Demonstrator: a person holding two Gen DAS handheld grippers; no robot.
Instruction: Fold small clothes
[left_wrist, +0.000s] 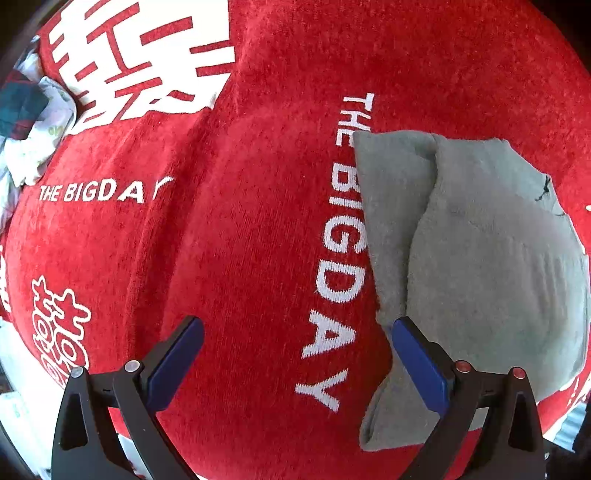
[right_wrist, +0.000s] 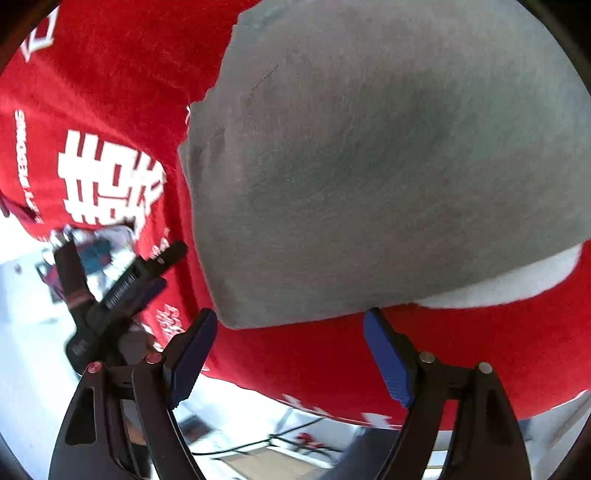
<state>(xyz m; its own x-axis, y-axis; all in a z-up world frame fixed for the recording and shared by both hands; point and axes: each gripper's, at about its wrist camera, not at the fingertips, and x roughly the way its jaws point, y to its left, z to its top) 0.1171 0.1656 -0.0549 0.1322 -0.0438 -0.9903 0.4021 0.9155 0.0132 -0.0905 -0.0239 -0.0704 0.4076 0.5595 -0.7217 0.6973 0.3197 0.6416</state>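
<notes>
Blue-padded left tongs (left_wrist: 295, 332) sit right up close in the left wrist view, pointing straight down at the red cloth (left_wrist: 240, 240) and spread wide with nothing between the pads, so fully released. One blue pad (left_wrist: 421, 365) sits right over the near edge of the grey garment (left_wrist: 480, 258), but I can't tell if it's actually touching it.

That grey garment is the small piece being folded. It lies flat on the red cloth, off to the right in that view, folded over on itself so one layer overlaps another, and it covers part of the white "THE BIG DAY" lettering (left_wrist: 336, 258). The red cloth is a fuzzy towel-like thing with big white characters printed on it, spread over the surface. Way off at the upper left edge there's a crumpled pile of other clothes (left_wrist: 33, 125), white and dark teal, well apart from the grey piece.

From the right wrist view, the right tongs (right_wrist: 291, 325) are also let go, pads apart and empty, hovering just at the near edge of the grey garment (right_wrist: 369, 166), which fills most of the frame. Left tongs (right_wrist: 122, 291) show up blurry on the left side there.
</notes>
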